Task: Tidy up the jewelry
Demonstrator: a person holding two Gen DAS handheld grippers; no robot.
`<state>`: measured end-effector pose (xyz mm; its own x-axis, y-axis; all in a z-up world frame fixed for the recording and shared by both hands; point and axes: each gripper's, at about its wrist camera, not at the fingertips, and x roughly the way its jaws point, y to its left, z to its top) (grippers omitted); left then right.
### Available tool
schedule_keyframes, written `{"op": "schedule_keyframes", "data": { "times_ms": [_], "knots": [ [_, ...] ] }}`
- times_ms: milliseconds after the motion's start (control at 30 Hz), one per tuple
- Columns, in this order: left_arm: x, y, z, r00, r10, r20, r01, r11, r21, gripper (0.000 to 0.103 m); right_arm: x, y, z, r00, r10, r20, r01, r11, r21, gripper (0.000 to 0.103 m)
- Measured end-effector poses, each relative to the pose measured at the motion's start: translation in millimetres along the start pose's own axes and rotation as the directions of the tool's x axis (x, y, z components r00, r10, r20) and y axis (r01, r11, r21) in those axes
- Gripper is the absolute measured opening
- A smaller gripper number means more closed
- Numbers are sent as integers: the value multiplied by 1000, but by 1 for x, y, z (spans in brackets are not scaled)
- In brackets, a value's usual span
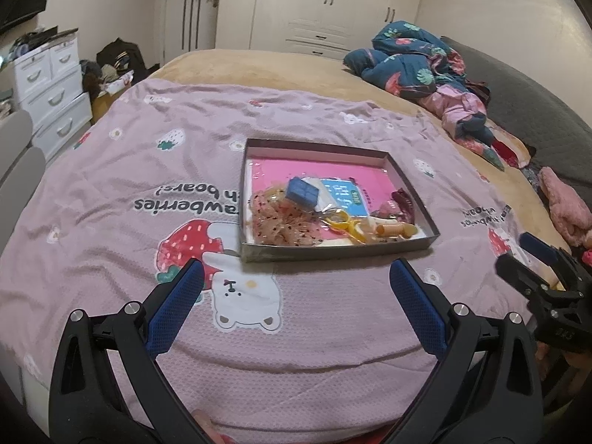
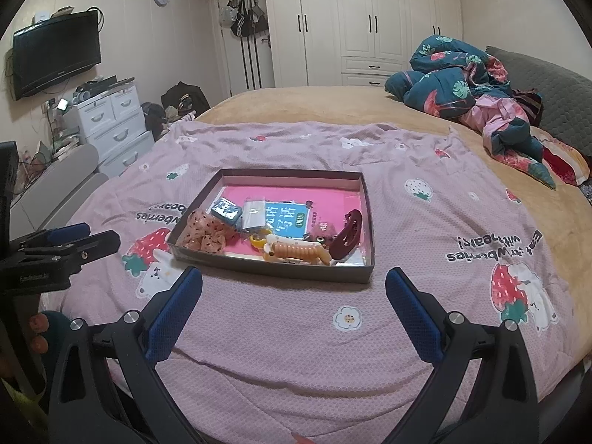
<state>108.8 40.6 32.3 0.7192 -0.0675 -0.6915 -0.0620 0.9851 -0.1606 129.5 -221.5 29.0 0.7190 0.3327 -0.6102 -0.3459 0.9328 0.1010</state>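
Both tools held short of the shallow cardboard tray point(image 2: 364, 272), above the strawberry-print pink blanket point(image 2: 296, 333) on the bed. Left gripper point(image 1: 296, 285): blue-padded fingers spread wide, nothing between them. Right gripper point(image 2: 294, 288): same, spread wide and empty. Neither touching tray or contents.

Tray sat mid-blanket, ahead of both grippers, lined with a pink sheet. Contents heaped toward the near edge, loose and overlapping:
- peach dotted scrunchie point(image 2: 205, 235) at near-left corner
- small blue box point(image 2: 224, 210) resting just behind it, against a clear plastic packet point(image 2: 253, 214)
- blue printed card point(image 2: 286, 218) lying flat under the packet
- yellow ring-shaped piece point(image 2: 258, 241) touching the orange spiral hair tie point(image 2: 296, 251)
- dark red claw clip point(image 2: 349, 235) by the right wall

Judged as start of task: nothing sorted, nothing lifted out, no separate pile or compartment visible. Far half of tray bare apart from the liner. All of the organizing left to do. Likely first pick either the claw clip or the spiral tie, both nearest the right gripper and least buried. Could not tell whether smaller jewelry lay hidden under the scrunchie or packet.
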Motion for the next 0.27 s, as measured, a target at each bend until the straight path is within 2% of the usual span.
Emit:
{"op": "schedule_keyframes", "data": {
  "times_ms": [133,200,267],
  "knots": [
    [27,33,7,993,110,-33,-111,993,-49,94,23,-39,4,998,-62,-15,62,996,62,99],
    [45,59,14,984,168,-52,-172,981,-94,94,52,-85,6,982,-181,-56,187,977,107,99],
    [67,93,22,967,244,-73,-251,960,-125,94,79,-130,6,949,-299,-97,310,941,137,99]
  ]
}}
